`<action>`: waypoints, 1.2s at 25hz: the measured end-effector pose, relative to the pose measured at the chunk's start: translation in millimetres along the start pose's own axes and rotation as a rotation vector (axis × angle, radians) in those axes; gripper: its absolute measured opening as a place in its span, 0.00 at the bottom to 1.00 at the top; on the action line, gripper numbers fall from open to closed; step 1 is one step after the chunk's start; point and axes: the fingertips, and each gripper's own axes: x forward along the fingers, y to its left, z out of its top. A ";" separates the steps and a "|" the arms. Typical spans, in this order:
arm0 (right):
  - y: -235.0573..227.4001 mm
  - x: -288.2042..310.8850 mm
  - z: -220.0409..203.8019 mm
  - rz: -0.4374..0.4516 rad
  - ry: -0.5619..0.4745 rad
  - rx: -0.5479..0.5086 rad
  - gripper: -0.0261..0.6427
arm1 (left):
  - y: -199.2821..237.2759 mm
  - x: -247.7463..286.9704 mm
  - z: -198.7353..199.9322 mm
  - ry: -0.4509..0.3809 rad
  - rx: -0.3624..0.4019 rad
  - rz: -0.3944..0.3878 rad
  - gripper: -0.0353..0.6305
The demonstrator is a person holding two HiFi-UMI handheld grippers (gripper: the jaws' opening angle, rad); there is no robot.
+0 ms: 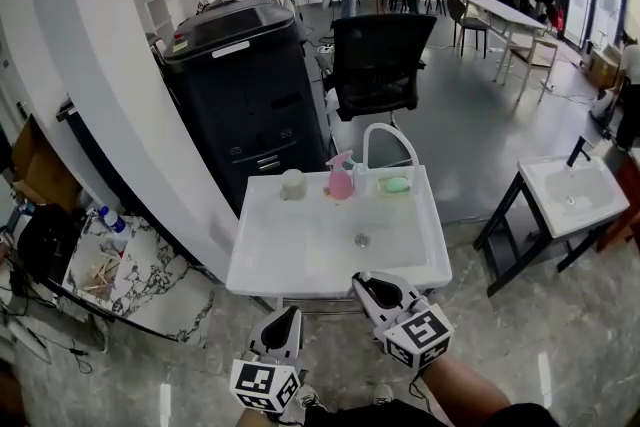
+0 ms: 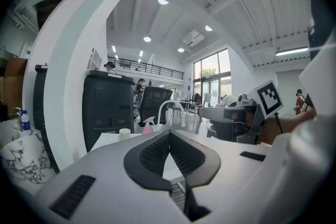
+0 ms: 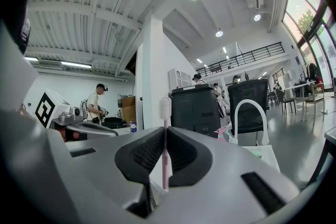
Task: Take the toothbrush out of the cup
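Note:
A pink toothbrush [image 3: 165,144] with a white bristle head stands upright between the jaws of my right gripper [image 3: 165,131], which is shut on it. In the head view that gripper [image 1: 368,287] hovers at the near edge of the white sink table [image 1: 300,255]; the brush itself does not show there. The pale cup [image 1: 292,183] stands at the table's far left, well away from both grippers. My left gripper [image 1: 288,317] hangs just below the table's front edge. Its jaws are shut with nothing between them [image 2: 169,136], and it looks towards the cup [image 2: 124,134].
On the table's far edge stand a pink spray bottle [image 1: 340,180], a white arched faucet [image 1: 390,140] and a green soap [image 1: 396,184]. Behind are a black cabinet [image 1: 245,85] and a black chair [image 1: 380,60]. A second sink stand [image 1: 572,195] is at the right, a marble table [image 1: 130,265] at the left.

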 end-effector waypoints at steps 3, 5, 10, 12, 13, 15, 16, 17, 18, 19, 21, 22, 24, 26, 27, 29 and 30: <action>2.2 1.6 -1.2 0.011 0.004 0.004 0.08 | 1.0 -2.4 1.0 0.003 0.005 0.007 0.08; 4.0 2.7 -1.3 0.017 0.006 0.002 0.08 | 2.6 -4.5 2.0 0.004 0.009 0.013 0.08; 7.8 5.9 -3.3 0.026 0.006 0.004 0.08 | 8.0 -8.5 1.5 0.004 0.012 0.024 0.08; 9.4 7.4 -3.6 0.028 0.007 0.003 0.08 | 9.5 -9.2 1.6 0.003 0.012 0.024 0.08; 10.0 7.7 -3.6 0.028 0.008 0.003 0.08 | 9.6 -9.4 1.8 0.003 0.012 0.024 0.08; 10.9 8.2 -3.5 0.028 0.009 0.003 0.08 | 9.6 -9.8 1.7 0.002 0.012 0.023 0.08; 11.5 8.5 -3.7 0.029 0.009 0.004 0.08 | 9.9 -10.1 1.3 0.003 0.011 0.023 0.08; 12.2 9.1 -4.1 0.030 0.010 0.003 0.08 | 10.6 -10.5 0.8 0.003 0.011 0.024 0.08; 13.0 9.8 -4.6 0.031 0.011 0.003 0.08 | 11.4 -11.0 0.2 0.004 0.010 0.025 0.08; 13.9 10.6 -5.0 0.031 0.011 0.003 0.08 | 12.4 -11.4 -0.2 0.004 0.009 0.026 0.08; 15.4 12.1 -5.4 0.032 0.012 0.004 0.08 | 14.1 -12.3 -0.5 0.002 0.006 0.027 0.08; 15.9 12.6 -5.4 0.032 0.012 0.004 0.08 | 14.6 -12.5 -0.6 0.002 0.004 0.028 0.08; 16.4 13.4 -4.5 0.033 0.011 0.003 0.08 | 15.0 -12.6 -0.7 0.001 0.001 0.029 0.08; 17.3 13.8 -3.1 0.034 0.009 0.003 0.08 | 15.4 -13.2 -0.1 0.000 -0.001 0.030 0.08; 17.8 13.9 -2.5 0.034 0.008 0.002 0.08 | 15.4 -13.7 0.3 0.000 -0.001 0.030 0.08; 18.9 13.9 -1.7 0.035 0.008 0.002 0.08 | 15.5 -14.9 0.9 -0.002 -0.002 0.031 0.08; 19.4 14.0 -1.4 0.036 0.007 0.002 0.08 | 15.7 -15.5 1.1 -0.002 -0.003 0.031 0.08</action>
